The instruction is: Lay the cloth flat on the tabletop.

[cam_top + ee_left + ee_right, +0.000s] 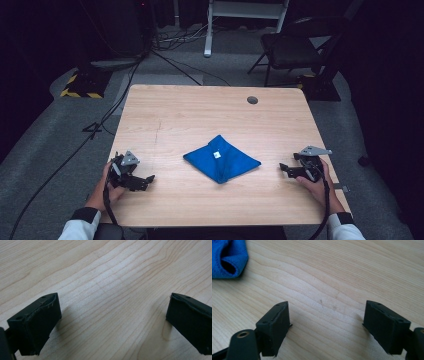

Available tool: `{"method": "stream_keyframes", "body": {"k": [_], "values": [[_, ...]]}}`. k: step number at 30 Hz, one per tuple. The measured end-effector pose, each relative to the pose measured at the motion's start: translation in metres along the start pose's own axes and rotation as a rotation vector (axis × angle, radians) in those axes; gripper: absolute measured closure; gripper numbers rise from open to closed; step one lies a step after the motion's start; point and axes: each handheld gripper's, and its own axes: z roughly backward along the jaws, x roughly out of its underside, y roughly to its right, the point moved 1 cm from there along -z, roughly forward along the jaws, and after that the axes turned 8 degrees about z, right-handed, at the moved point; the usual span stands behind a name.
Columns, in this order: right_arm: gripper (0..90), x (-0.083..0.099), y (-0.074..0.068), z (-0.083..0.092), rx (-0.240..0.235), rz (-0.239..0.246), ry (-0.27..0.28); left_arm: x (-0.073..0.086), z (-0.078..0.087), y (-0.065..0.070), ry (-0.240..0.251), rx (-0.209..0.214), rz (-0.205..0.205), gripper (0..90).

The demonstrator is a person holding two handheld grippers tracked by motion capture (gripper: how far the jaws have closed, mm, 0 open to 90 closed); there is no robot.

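Both tongs rest low on the tabletop (165, 125) in the high view, one in each of my hands. Left tongs (145, 181) sit near the front left corner, held by my left hand (107, 186), their tips pointing toward the middle. Right tongs (285, 169) sit near the right edge in my right hand (315, 184), tips pointing left. Between them, well apart from each, lies a blue cloth (221, 159), folded into a rough diamond with a small white tag (217, 155) on top. It sits a little forward of the tabletop's centre, toward my side. A round hole (252, 100) shows in the wood near the far edge. Beyond the tabletop stand a dark folding chair (292, 47) and a white frame (247, 12), with cables (115, 100) running over the grey floor (45, 145).

From the left gripper view, the left tongs (113, 312) stand wide open, one black jaw at the lower left and the other at the right edge, with bare pale wood grain between them. Nothing is held.

From the right gripper view, the right tongs (325, 320) are likewise spread apart and hold nothing, bare wood between the jaws. A rounded fold of the blue cloth (229, 258) lies at the upper left corner, clear of the jaws.
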Motion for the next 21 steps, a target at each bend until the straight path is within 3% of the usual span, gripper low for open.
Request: {"method": "stream_keyframes", "body": {"k": [11,16,19,21], "values": [[21.3,-0.001,-0.001,0.000,0.015,-0.010,-0.008,0.004,0.003,0.000,-0.004,0.018,-0.024,0.1],[21.4,-0.002,-0.002,0.001,0.013,-0.017,-0.027,-0.002,-0.003,0.011,-0.002,0.025,-0.030,0.5],[22.4,-0.005,-0.002,0.003,-0.012,-0.001,-0.060,-0.007,-0.009,0.023,-0.001,0.008,-0.017,0.5],[23.5,-0.008,-0.007,0.003,-0.027,0.029,-0.074,-0.011,-0.014,0.032,-0.004,0.032,-0.036,0.5]]}}
